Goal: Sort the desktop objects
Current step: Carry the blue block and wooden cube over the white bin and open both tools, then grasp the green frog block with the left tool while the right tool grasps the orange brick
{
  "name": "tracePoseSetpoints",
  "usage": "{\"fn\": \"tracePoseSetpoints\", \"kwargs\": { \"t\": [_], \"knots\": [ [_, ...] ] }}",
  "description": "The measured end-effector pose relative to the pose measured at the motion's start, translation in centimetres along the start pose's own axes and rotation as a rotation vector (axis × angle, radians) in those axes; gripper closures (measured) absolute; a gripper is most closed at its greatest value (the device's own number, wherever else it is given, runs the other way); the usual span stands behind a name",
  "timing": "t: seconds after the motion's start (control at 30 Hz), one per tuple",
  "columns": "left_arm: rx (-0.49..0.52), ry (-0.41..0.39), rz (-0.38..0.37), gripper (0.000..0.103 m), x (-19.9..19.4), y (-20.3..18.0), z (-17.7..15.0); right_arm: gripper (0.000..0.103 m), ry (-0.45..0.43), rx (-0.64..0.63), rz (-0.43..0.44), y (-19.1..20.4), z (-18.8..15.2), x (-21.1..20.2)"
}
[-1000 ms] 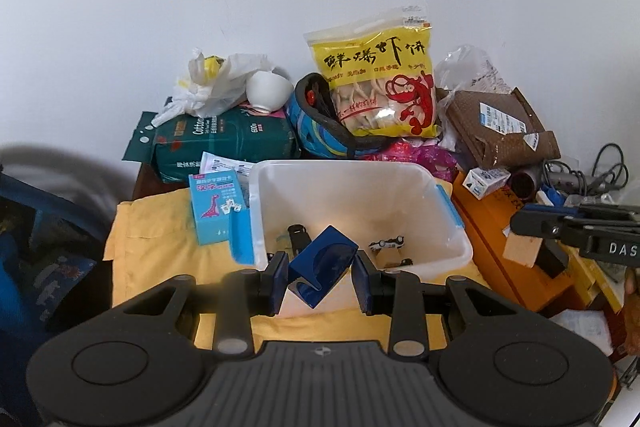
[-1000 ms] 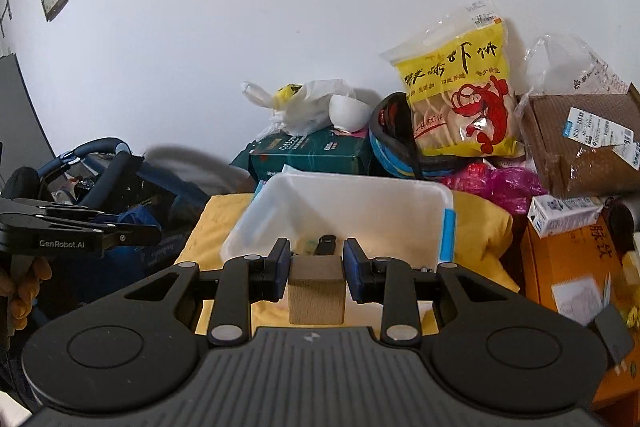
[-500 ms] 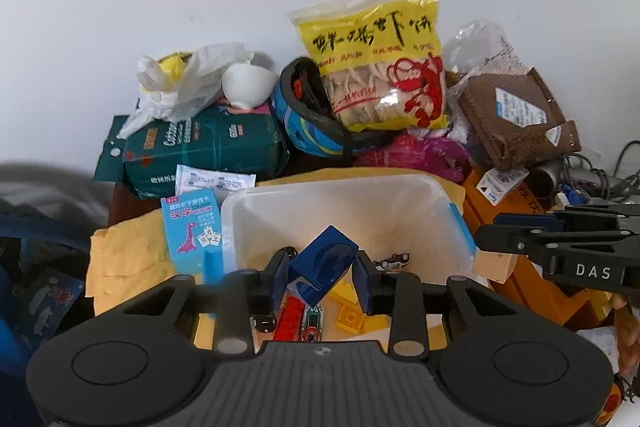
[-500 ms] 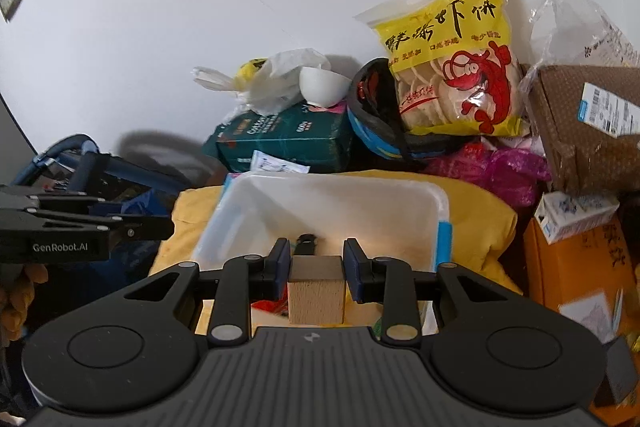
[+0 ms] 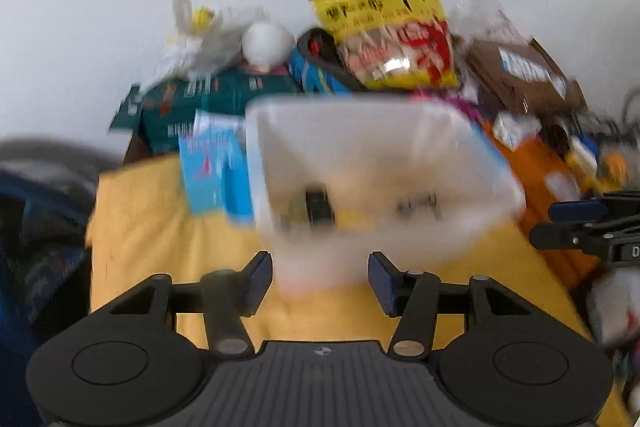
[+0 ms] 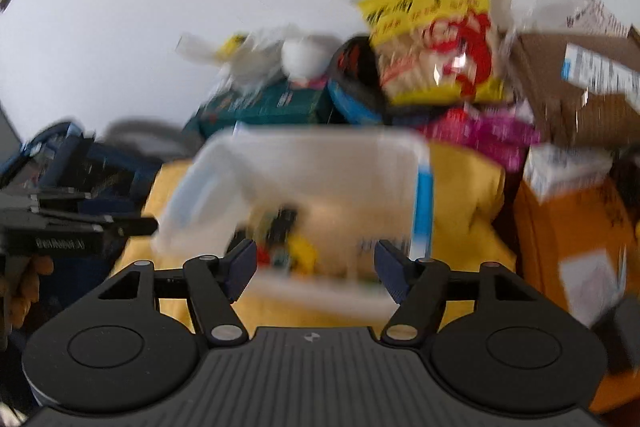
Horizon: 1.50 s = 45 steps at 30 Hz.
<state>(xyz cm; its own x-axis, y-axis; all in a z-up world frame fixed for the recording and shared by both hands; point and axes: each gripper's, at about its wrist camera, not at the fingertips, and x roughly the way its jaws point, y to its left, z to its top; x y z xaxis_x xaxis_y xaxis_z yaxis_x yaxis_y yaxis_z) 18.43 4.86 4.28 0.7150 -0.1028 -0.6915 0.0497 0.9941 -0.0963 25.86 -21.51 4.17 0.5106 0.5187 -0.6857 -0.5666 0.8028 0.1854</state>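
Observation:
A clear plastic bin stands on a yellow cloth and holds several small toys, blurred by motion. It also shows in the right wrist view, with red and yellow pieces inside. My left gripper is open and empty just in front of the bin. My right gripper is open and empty at the bin's near wall. The right gripper also shows at the right edge of the left wrist view.
Behind the bin are a yellow snack bag, a green box, a white bag and a brown parcel. A light blue box stands left of the bin. An orange box is on the right.
Both grippers have opened. The blue block has left my left gripper and the wooden block has left my right gripper. Both views have pulled back and blur with motion.

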Motion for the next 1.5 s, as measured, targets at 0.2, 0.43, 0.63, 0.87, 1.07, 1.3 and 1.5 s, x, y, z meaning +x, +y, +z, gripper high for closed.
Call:
{"fn": "tracePoseSetpoints", "kwargs": {
  "t": [0.2, 0.43, 0.63, 0.87, 1.07, 1.3, 1.5],
  "knots": [
    [0.022, 0.108, 0.003, 0.046, 1.6, -0.9, -9.8, 0.041, 0.097, -0.024, -0.016, 0.7, -10.3, 1.5],
    [0.033, 0.091, 0.076, 0.046, 3.6, 0.7, -10.4, 0.041, 0.11, 0.0, -0.133, 0.0, -14.0, 2.3],
    [0.14, 0.092, 0.073, 0.047, 6.0, -0.6, -9.9, 0.044, 0.115, -0.026, -0.16, -0.3, -14.8, 3.3],
    [0.195, 0.099, 0.038, 0.062, 7.7, -1.9, -9.8, 0.05, 0.118, -0.034, -0.16, -0.2, -14.7, 4.6],
    [0.143, 0.085, 0.013, 0.073, 7.0, -1.3, -9.7, 0.071, 0.128, 0.01, -0.152, -0.6, -14.6, 5.5],
    [0.082, 0.059, 0.01, 0.074, 4.8, -0.2, -10.2, 0.086, 0.11, 0.034, -0.136, -1.8, -14.8, 4.6],
    [0.079, 0.109, 0.008, 0.073, 5.3, -0.6, -11.6, 0.086, 0.133, 0.076, -0.131, -3.0, -15.6, 4.3]
  ]
}}
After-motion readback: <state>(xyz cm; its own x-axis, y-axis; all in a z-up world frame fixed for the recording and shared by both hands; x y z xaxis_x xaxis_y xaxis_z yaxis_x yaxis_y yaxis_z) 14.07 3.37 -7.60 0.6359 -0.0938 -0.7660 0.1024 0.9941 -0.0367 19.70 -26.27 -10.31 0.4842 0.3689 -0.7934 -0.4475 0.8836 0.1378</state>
